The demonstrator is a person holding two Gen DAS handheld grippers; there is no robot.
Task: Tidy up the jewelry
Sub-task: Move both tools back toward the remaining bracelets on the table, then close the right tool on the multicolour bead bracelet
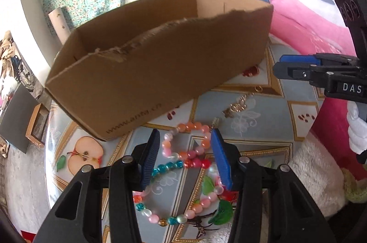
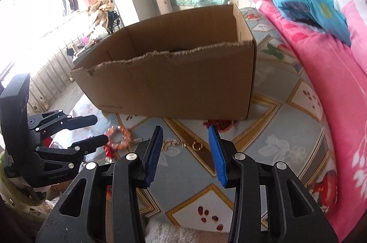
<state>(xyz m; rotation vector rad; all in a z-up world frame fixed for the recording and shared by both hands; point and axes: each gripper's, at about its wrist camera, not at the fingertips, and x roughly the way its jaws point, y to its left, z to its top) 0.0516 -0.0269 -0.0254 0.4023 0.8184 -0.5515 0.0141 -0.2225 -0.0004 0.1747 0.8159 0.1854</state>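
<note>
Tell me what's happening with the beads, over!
Left tool open over the bead bracelets. Right tool open, empty, above gold chain. Cardboard box behind, nothing blocking.

Cardboard box (image 2: 169, 80) blocking ahead, pink bedding (image 2: 321, 73) walling the right, open tablecloth (image 2: 275, 139) between

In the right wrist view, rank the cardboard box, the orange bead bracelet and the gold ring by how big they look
1. cardboard box
2. orange bead bracelet
3. gold ring

All three lie at similar depth, so the ranking is fairly safe.
</note>
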